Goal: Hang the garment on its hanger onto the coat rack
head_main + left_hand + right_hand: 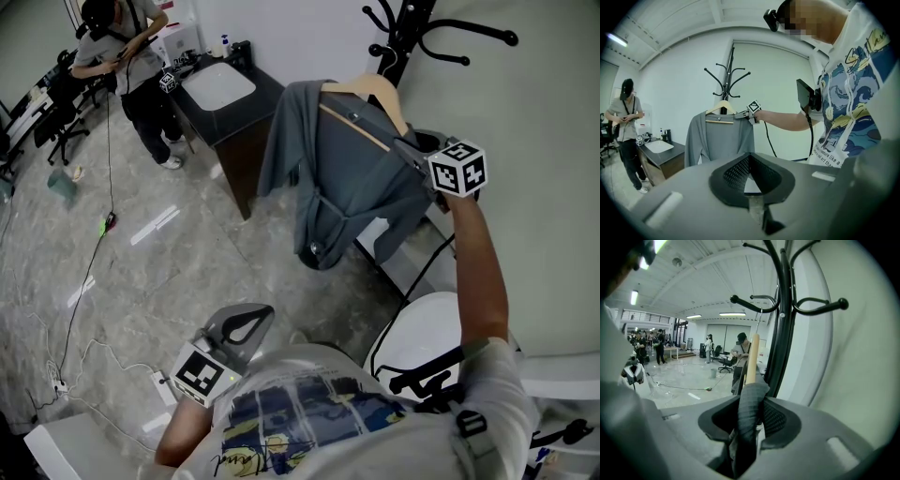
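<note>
Far left of the head view: a bystander [127,56] stands on the marbled floor [141,272], with cables trailing across it. Next right is a dark counter [246,127] with a white basin [217,84] set in it.

Left gripper [261,316]: low, close to the wearer's chest, well apart from the clothing. Its own view shows the jaw tips together with nothing between them, so it is clenched and empty.

Centre: grey garment [347,178] draped on a wooden hanger [375,89], one sleeve hanging loose on the left. From the left gripper view the hanger sits right up against the pole of the black coat rack [403,37], under its prongs. Can't tell whether the hook is actually over a prong.

Right gripper [412,145]: arm stretched out, at the garment's right shoulder. In the right gripper view the jaws stand apart, and the fabric-covered hanger end sits between them with a gap at the pads. It is released, not pinching. The rack pole is just beyond it, with a pale wall [544,112] to the right.
</note>
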Available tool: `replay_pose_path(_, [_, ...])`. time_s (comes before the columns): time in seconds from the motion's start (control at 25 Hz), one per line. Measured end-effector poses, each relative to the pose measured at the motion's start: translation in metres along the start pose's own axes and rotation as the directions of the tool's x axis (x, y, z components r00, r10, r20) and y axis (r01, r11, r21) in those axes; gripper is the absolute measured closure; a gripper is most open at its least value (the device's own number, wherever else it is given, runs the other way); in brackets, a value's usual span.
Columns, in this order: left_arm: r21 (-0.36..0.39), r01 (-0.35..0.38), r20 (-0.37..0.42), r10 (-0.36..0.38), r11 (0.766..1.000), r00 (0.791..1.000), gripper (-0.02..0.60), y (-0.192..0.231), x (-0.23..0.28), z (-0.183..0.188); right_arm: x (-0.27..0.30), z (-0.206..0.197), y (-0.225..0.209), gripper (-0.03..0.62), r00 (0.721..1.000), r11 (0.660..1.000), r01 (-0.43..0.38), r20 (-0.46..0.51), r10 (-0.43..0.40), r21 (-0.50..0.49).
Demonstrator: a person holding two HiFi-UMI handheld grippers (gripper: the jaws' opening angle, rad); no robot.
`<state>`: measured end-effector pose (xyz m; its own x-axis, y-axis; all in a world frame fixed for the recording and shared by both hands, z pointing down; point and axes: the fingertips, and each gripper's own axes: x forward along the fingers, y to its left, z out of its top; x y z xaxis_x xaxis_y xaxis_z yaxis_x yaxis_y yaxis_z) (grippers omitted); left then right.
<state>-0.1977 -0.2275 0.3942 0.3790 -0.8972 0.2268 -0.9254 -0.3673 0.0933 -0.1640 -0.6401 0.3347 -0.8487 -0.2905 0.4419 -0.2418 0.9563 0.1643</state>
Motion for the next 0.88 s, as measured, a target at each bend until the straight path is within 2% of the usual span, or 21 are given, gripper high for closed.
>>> replay_pose_path(0.16, [-0.004, 0.010, -0.020, -0.010, 1.000, 1.000, 0.578, -0.007, -0.015, -0.008, -0.020, 0.001, -0.004, 0.427, 0.993, 0.992, 0.117, 0.022, -0.116, -0.035])
replay_pose_path(0.44, [0.015, 0.053, -0.006, -0.053, 0.999, 0.999, 0.578, -0.024, -0.040, -0.017, -0.077, 0.000, 0.010, 0.424, 0.961, 0.963, 0.269, 0.077, -0.266, -0.027])
replay_pose_path(0.72, [0.037, 0.129, -0.007, -0.129, 0.991, 0.992, 0.578, -0.047, -0.072, -0.022, -0.122, -0.012, 0.084, 0.454, 0.952, 0.954, 0.297, 0.082, -0.294, -0.026])
replay_pose_path(0.88, [0.020, 0.156, 0.000, -0.156, 0.988, 0.988, 0.578, -0.059, -0.090, -0.028, -0.139, -0.028, 0.129, 0.475, 0.952, 0.954, 0.300, 0.067, -0.299, -0.014])
